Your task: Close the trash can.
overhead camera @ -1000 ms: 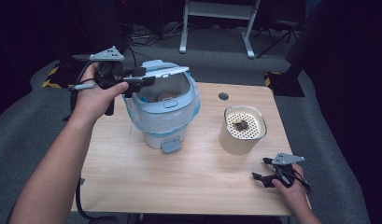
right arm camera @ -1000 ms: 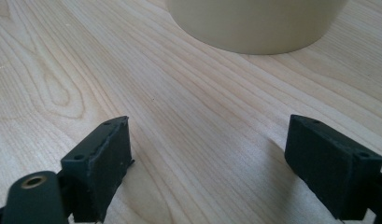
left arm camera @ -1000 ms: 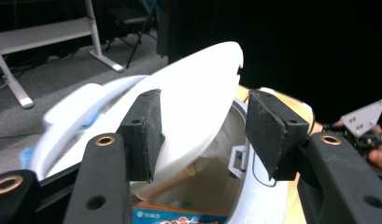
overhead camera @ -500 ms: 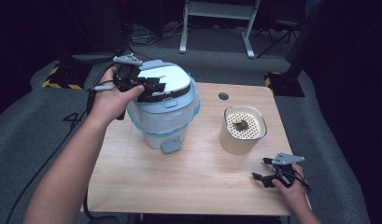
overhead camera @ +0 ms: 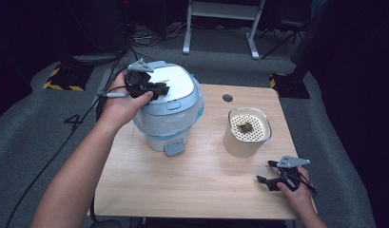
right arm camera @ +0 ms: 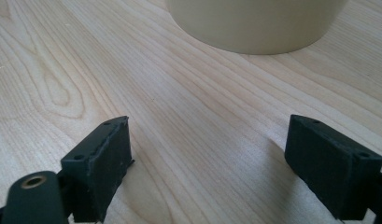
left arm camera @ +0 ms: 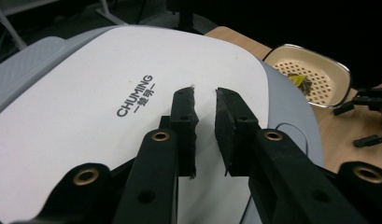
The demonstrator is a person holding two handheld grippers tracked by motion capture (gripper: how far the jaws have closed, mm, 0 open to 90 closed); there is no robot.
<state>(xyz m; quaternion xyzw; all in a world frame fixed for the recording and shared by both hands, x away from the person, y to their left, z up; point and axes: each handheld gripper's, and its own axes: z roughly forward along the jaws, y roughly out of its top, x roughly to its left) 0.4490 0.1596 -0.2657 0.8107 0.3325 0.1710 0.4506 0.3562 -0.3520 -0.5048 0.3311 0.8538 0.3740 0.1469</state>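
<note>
Your left gripper point(overhead camera: 160, 88) rests on the closed cooker lid point(overhead camera: 175, 81), jaws nearly closed on nothing. The latch faces you. The cream pot point(overhead camera: 247, 131) holds a dark clump; your right gripper point(overhead camera: 267, 172) sits open beside it.

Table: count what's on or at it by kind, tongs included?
Lidded appliance: 1
Cream strainer container: 1
Tongs: 2, left tongs on the appliance's lid, right tongs at the table
Total: 4
</note>
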